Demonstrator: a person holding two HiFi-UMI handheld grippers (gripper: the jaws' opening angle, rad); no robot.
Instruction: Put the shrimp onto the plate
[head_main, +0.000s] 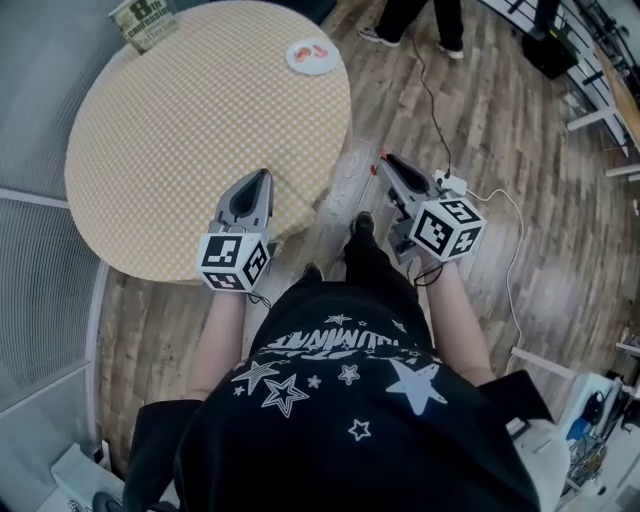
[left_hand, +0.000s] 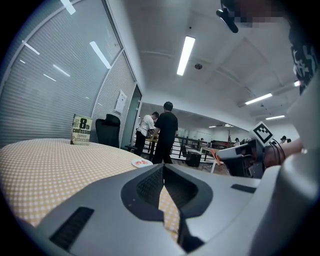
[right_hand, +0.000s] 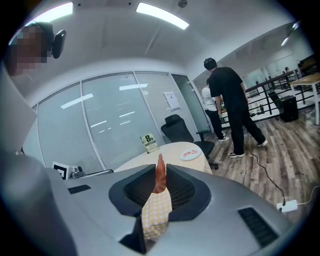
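A white plate (head_main: 311, 56) with a couple of orange shrimp on it sits at the far edge of the round table (head_main: 180, 130), which has a yellow checked cloth. The plate (right_hand: 191, 154) also shows small and distant in the right gripper view. My right gripper (head_main: 384, 162) is off the table's right side, above the wooden floor. It is shut on an orange shrimp (right_hand: 160, 175) that stands upright between its jaws. My left gripper (head_main: 265, 177) hovers over the near edge of the table with its jaws shut and nothing in them.
A book (head_main: 143, 20) stands at the table's far left. Glass partitions border the left side. A white power strip (head_main: 452, 184) with cables lies on the floor (head_main: 480, 110) by my right gripper. A person in black (right_hand: 231, 107) stands beyond the table, near an office chair (right_hand: 179, 129).
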